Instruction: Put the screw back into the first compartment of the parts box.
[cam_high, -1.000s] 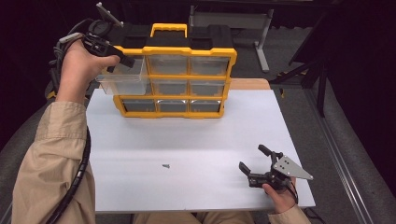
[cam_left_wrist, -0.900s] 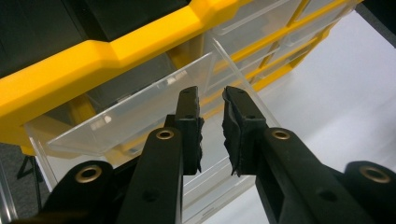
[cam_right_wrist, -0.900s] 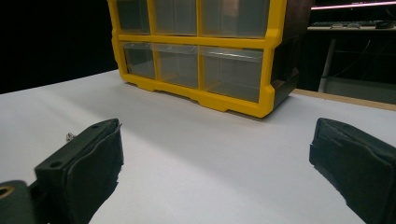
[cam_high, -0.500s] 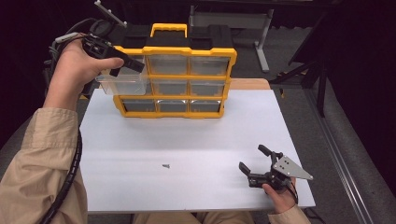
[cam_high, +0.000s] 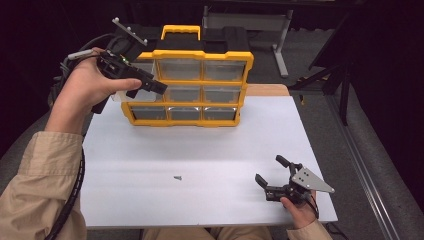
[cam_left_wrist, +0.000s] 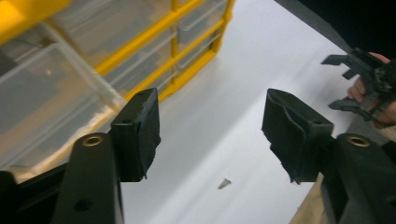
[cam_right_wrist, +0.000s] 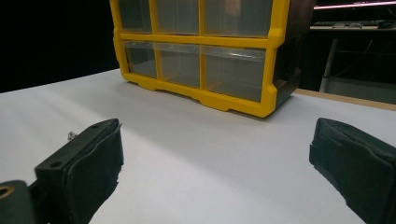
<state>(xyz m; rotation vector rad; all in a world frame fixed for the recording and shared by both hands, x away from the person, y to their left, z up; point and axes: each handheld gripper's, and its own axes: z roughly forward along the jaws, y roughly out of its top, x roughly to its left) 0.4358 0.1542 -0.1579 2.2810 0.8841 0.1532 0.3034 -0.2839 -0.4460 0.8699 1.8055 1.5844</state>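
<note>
Since a second ago the left gripper (cam_high: 150, 85) has slid rightwards along the yellow drawer organizer (cam_high: 192, 86), its jaws just opening off the pulled-out clear drawer (cam_high: 122, 95), nothing between them now. Nearest, the right gripper (cam_high: 272, 175) rests low on the white table (cam_high: 200, 150), jaws spread, empty. A small screw (cam_high: 177, 177) lies loose mid-table, seemingly not yet stowed. Farther back, the left hand (cam_high: 87, 87) is raised, wrist bent toward the organizer.

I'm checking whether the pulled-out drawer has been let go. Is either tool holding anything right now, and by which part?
Nothing is held. The left tool has just been opening, with nothing between its jaws, beside the clear drawer. The right tool is open over the table.
</note>
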